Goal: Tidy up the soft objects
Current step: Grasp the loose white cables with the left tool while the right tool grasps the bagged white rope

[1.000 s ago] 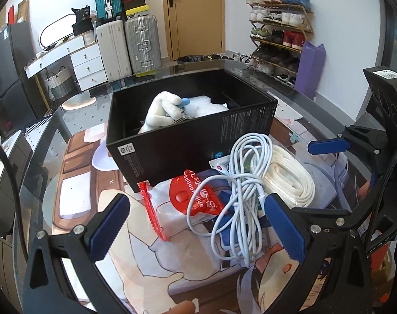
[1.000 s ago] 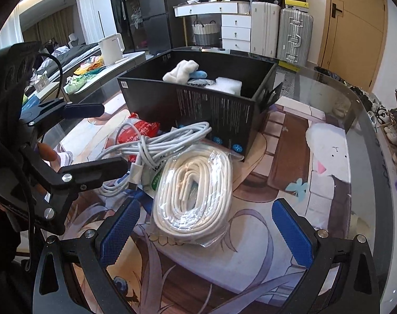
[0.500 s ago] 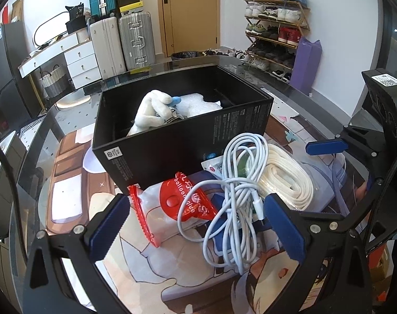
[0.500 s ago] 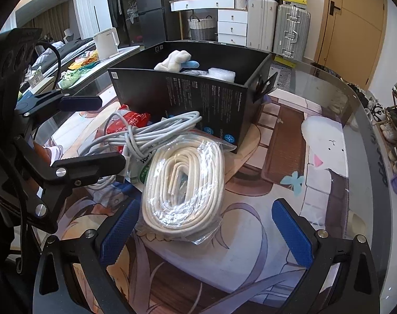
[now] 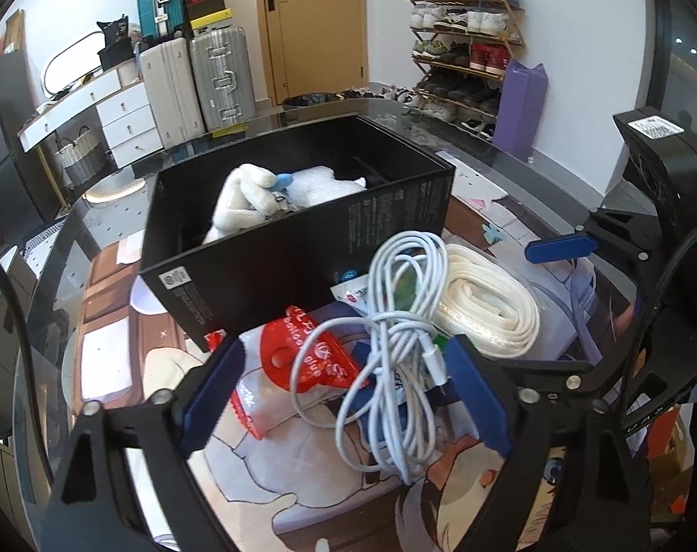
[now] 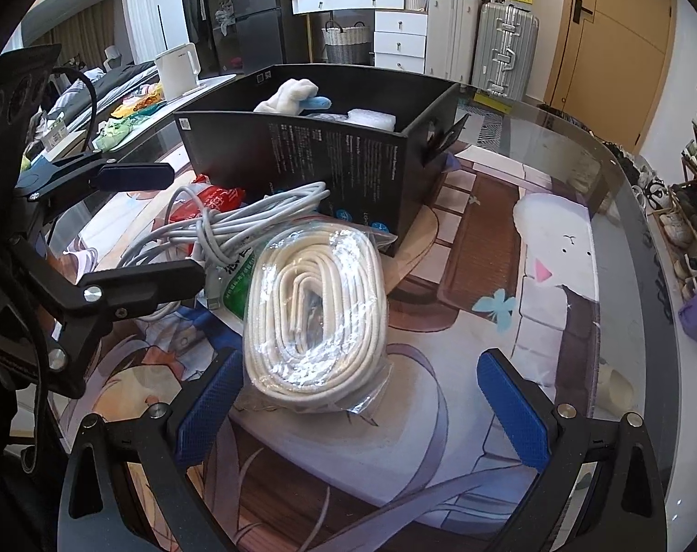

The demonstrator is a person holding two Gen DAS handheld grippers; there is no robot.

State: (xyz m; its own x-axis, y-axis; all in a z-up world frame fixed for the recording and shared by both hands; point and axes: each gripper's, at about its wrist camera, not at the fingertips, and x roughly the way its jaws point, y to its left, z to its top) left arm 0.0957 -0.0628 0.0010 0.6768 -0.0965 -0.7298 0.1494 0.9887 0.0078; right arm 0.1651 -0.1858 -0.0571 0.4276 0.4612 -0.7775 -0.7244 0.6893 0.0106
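A black box (image 5: 275, 248) (image 6: 348, 161) on the table holds a white plush toy (image 5: 242, 198) (image 6: 289, 94) and a white foam piece (image 5: 321, 186). In front of it lie a coiled white cable (image 5: 394, 322) (image 6: 238, 225), a red-and-white packet (image 5: 298, 359) (image 6: 210, 202) and a bagged coil of white rope (image 5: 486, 303) (image 6: 321, 317). My left gripper (image 5: 344, 395) is open, its fingers on either side of the cable and packet. My right gripper (image 6: 357, 409) is open just in front of the bagged rope, empty.
The table is glass over a printed cartoon mat (image 6: 509, 276), with a curved edge (image 6: 624, 175). Suitcases (image 5: 197, 78), a white dresser (image 5: 109, 110), a door and a shoe rack (image 5: 463, 46) stand beyond it. A white kettle (image 6: 178, 64) stands on a side counter.
My left gripper has moved forward and lower, so the cable and red packet now lie between its fingers. My right gripper has moved closer to the bagged rope. Both stay open.
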